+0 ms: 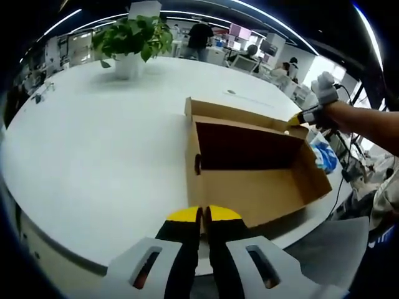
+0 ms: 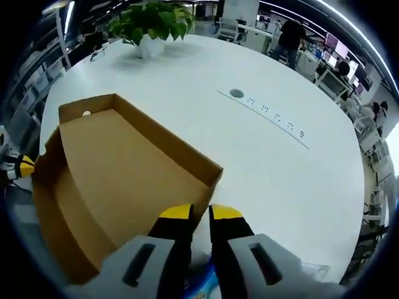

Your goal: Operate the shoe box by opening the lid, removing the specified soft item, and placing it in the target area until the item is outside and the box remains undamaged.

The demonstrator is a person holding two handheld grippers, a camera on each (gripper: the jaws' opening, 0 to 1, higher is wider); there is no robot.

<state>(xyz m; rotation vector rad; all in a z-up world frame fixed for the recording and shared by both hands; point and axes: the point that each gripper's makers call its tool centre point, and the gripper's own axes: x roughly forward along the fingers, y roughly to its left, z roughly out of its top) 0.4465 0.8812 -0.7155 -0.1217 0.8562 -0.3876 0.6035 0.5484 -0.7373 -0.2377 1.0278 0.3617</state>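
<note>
Right gripper (image 2: 199, 213) pinches the cardboard lid's (image 2: 118, 168) edge; left gripper (image 1: 204, 215) hovers closed, empty, over the white bench (image 1: 93, 156).

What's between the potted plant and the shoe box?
Bare white table between the potted plant and the shoe box in the left gripper view.

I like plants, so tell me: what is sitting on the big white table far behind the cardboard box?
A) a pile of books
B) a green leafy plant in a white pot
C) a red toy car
B: a leafy potted plant stands on the white table, far beyond the open cardboard box.
</note>
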